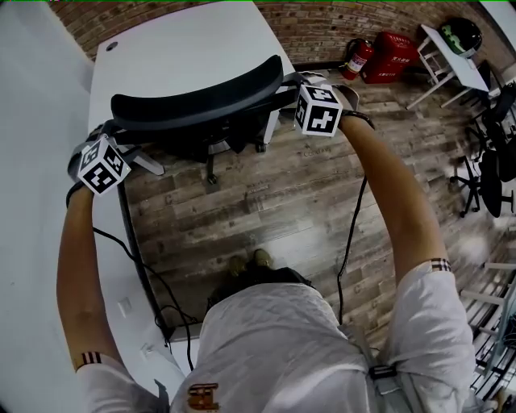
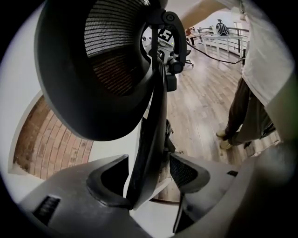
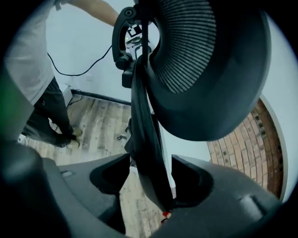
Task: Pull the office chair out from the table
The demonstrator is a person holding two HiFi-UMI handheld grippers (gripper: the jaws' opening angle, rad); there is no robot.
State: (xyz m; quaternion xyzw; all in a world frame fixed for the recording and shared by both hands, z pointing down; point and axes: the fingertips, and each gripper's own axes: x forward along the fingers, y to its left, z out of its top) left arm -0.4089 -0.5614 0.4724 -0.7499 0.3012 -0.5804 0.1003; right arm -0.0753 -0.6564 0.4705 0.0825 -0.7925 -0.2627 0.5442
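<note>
Office chair (image 1: 197, 101) is pushed in at the counter (image 1: 185, 48). Left fingers (image 2: 188, 172) & right fingers (image 3: 198, 179) are spread wide, w/ the back's rim between, not pinched. Prob. heavy but rolls; the stiff rim is best grabbed.

The office chair (image 1: 197, 101) is black, with a net pattern on its headrest (image 2: 111, 51). The desk (image 1: 177, 48) is white. The floor (image 1: 274, 202) is brown wood planks. The wall (image 1: 322, 20) is red-brown brick. The left gripper's cube (image 1: 102, 165) and the right gripper's cube (image 1: 318, 109) have black and white squares.
</note>
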